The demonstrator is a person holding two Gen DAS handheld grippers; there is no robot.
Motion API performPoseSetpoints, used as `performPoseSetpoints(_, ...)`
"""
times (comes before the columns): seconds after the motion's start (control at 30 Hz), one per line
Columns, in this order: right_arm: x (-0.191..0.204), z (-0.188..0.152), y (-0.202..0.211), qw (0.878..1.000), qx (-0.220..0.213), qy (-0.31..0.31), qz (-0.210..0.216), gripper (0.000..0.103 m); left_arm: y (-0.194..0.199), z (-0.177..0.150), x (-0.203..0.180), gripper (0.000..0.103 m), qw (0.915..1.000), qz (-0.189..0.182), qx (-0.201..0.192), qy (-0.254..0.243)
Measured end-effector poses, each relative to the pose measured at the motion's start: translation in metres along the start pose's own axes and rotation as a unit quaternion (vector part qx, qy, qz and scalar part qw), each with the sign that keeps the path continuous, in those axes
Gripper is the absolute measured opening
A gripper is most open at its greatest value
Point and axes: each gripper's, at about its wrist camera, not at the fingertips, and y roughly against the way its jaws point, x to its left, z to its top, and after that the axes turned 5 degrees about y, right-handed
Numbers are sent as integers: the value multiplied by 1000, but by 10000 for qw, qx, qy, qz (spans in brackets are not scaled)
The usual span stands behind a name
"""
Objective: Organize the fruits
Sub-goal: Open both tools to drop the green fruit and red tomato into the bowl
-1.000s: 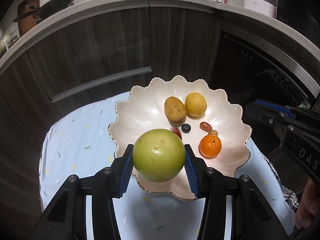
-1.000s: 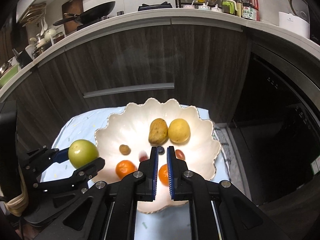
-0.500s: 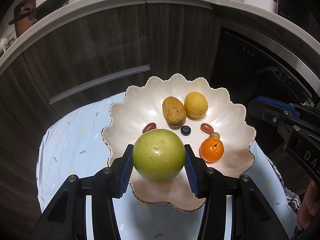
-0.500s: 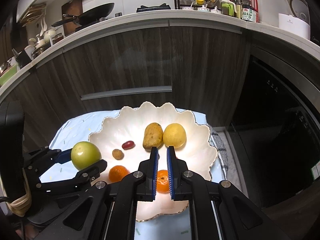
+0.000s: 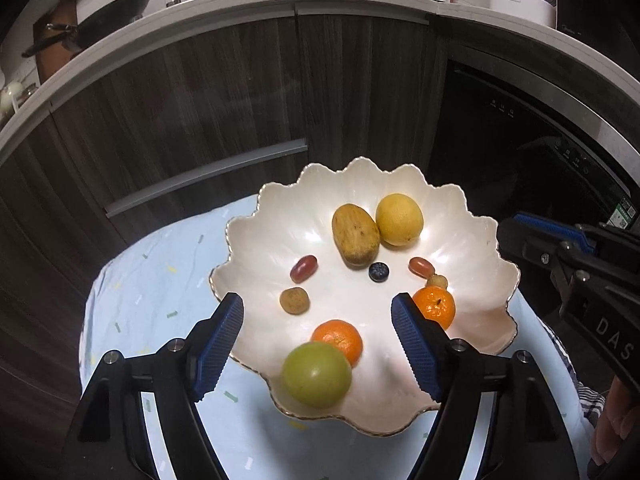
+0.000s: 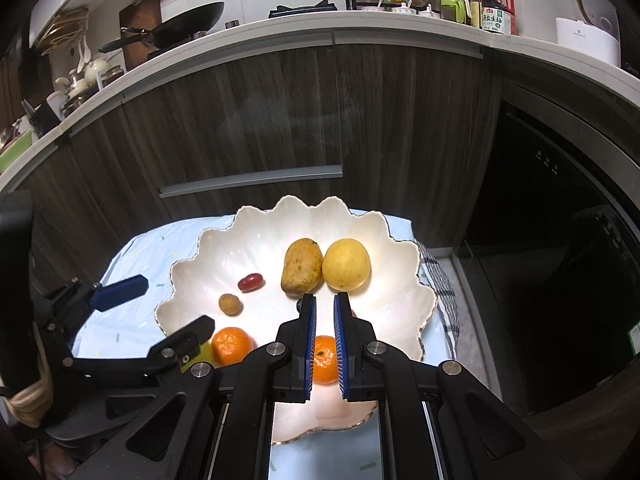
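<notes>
Left wrist view: left gripper (image 5: 318,336) jaws are opening, green fruit (image 5: 317,374) sitting free at the scalloped bowl's (image 5: 472,220) near rim beside a tangerine (image 5: 338,340); advisable retreating straight back while right gripper (image 6: 325,340) is idling closed, empty.

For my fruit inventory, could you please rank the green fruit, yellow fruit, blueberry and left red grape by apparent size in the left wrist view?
1. Green fruit, though nearest the camera.
2. Yellow fruit.
3. Left red grape.
4. Blueberry.

In the right wrist view, the left hand-held gripper (image 6: 160,312) hides most of the green fruit (image 6: 204,354).
</notes>
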Motion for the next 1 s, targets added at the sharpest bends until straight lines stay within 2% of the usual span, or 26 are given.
performPoseSetpoints(0.47,0,-2,8,9999,-82,-39,-56,12,7,0,4,80,9999,132,-7,100)
performPoseSetpoints(0.8,2,-2,31,9997,-235,-48,-71,13,32,0,6,85,9995,231,-133,151)
performPoseSetpoints(1.0,3,-4,49,9992,-371,-62,-93,24,52,-1,5,86,9991,319,-240,148)
